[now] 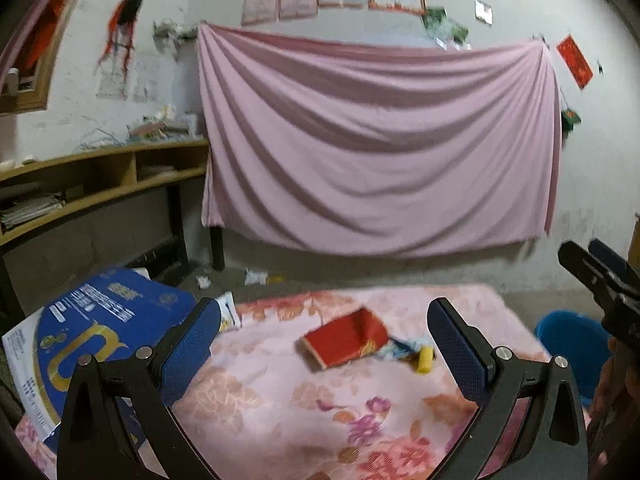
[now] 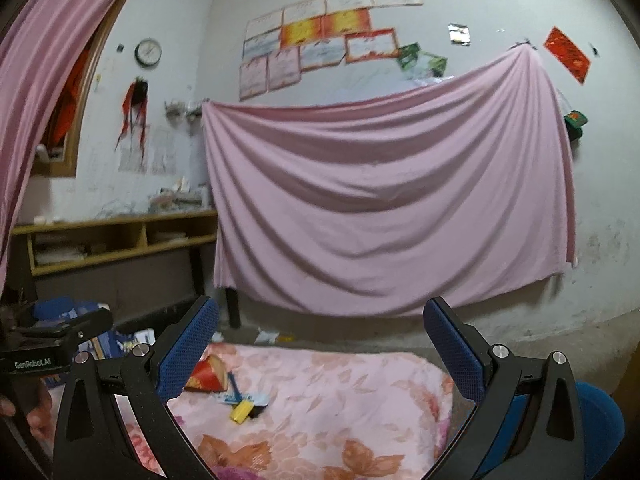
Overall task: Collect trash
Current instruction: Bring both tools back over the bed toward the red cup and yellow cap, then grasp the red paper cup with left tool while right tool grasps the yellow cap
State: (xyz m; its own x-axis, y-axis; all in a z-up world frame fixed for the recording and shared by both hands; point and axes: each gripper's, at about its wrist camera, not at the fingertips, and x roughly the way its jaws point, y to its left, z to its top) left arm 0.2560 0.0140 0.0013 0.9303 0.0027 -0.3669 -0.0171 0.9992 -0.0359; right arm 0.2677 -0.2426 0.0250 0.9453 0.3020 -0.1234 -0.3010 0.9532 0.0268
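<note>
Trash is lying near the middle of the floral blanket point(image 1: 280, 392): a red packet point(image 1: 344, 340), with a blue wrapper point(image 1: 400, 348) and a yellow piece point(image 1: 425, 360) just beside it. Both the left gripper point(image 1: 324, 344) and the right gripper point(image 2: 320, 348) are hovering wide open, holding nothing. Approach seems underway; next is lowering onto the packet, then carrying it to the blue bin point(image 1: 572, 340)

Red packet point(image 1: 345, 340), yellow scrap point(image 1: 425, 360) on blanket point(image 1: 280, 400)
</note>
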